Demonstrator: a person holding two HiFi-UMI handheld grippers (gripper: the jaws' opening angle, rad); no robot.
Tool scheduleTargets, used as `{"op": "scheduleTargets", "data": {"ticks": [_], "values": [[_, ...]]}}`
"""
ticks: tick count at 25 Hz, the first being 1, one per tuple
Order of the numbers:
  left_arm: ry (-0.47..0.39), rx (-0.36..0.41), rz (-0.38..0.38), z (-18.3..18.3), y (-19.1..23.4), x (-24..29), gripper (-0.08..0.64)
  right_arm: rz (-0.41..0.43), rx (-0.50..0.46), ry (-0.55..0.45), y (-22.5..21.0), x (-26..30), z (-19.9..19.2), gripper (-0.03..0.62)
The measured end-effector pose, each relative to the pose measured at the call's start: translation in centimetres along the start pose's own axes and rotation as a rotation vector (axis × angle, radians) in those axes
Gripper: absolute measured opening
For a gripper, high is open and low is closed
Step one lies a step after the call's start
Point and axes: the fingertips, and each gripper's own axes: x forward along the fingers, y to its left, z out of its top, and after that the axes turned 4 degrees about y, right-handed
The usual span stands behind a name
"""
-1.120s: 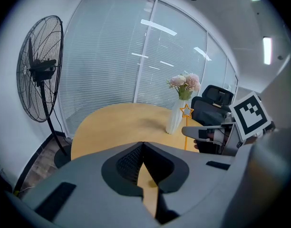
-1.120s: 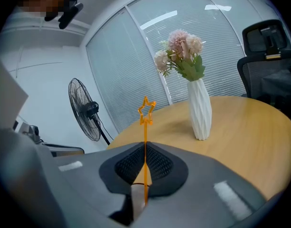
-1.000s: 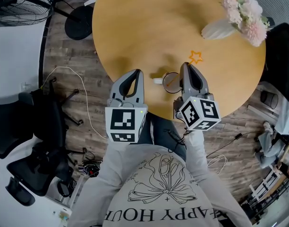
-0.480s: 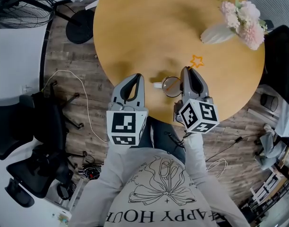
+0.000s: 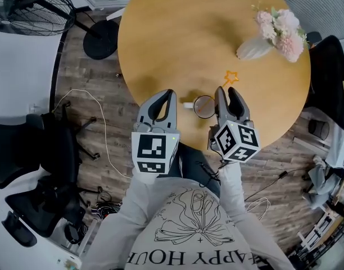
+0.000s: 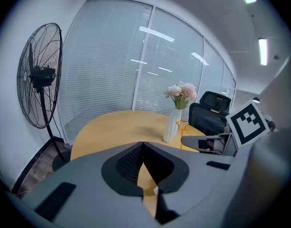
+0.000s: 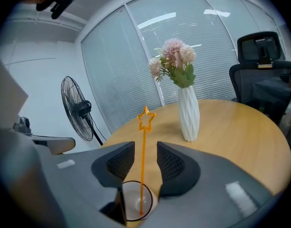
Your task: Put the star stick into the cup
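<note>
The orange star stick [image 7: 143, 165] stands upright in the clear glass cup [image 7: 136, 203], its star [image 7: 146, 119] above the jaws. My right gripper [image 7: 145, 158] is opening; the stick stands between the pads and neither pad touches it. In the head view the cup [image 5: 204, 106] sits near the round wooden table's [image 5: 189, 38] front edge, the star [image 5: 231, 77] just beyond my right gripper [image 5: 229, 91]. My left gripper [image 5: 163, 97] hangs left of the cup, shut and empty, as the left gripper view [image 6: 143, 163] also shows.
A white ribbed vase [image 5: 253, 48] with pink flowers [image 5: 281, 30] stands at the table's far right. A floor fan [image 5: 26, 7] stands at the far left. Black office chairs [image 5: 31, 167] sit left and right of the table, and cables lie on the wooden floor.
The right gripper's jaws have spread apart and let go of the stick, which now stands by itself in the cup. The left gripper has hardly moved.
</note>
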Motion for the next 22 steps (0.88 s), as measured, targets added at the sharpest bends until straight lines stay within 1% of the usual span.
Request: {"op": "scheduleTargets", "data": {"ticks": [4,7,11,13,16,18,19,22], "values": [[-0.037,0.013,-0.006,1.6,-0.5,-0.9,0.006,-0.021,0.011,-0.057,0.1,-1.7,2.1,0.155],[-0.077,0.029,-0.008,3.2,-0.9,-1.7,0.006,-0.022,0.009,-0.113,0.5,-3.3,4.1,0.154],[-0.138,0.056,-0.014,5.6,-1.6,-3.2,0.006,-0.036,-0.033,-0.204,1.3,-5.6,7.4,0.151],[-0.164,0.062,-0.013,6.6,-1.8,-4.1,0.006,-0.061,-0.059,-0.248,1.5,-6.9,9.1,0.085],[-0.202,0.068,-0.008,7.9,-2.1,-5.1,0.006,-0.069,-0.088,-0.297,1.9,-8.4,10.9,0.077],[-0.220,0.072,-0.003,8.6,-2.3,-5.8,0.006,-0.072,-0.096,-0.318,2.1,-9.3,11.7,0.072],[-0.230,0.074,-0.001,9.0,-2.3,-6.1,0.006,-0.073,-0.098,-0.329,2.2,-9.7,12.1,0.057],[-0.260,0.078,0.009,10.1,-2.5,-6.9,0.006,-0.069,-0.109,-0.361,2.5,-10.7,13.0,0.054]]}}
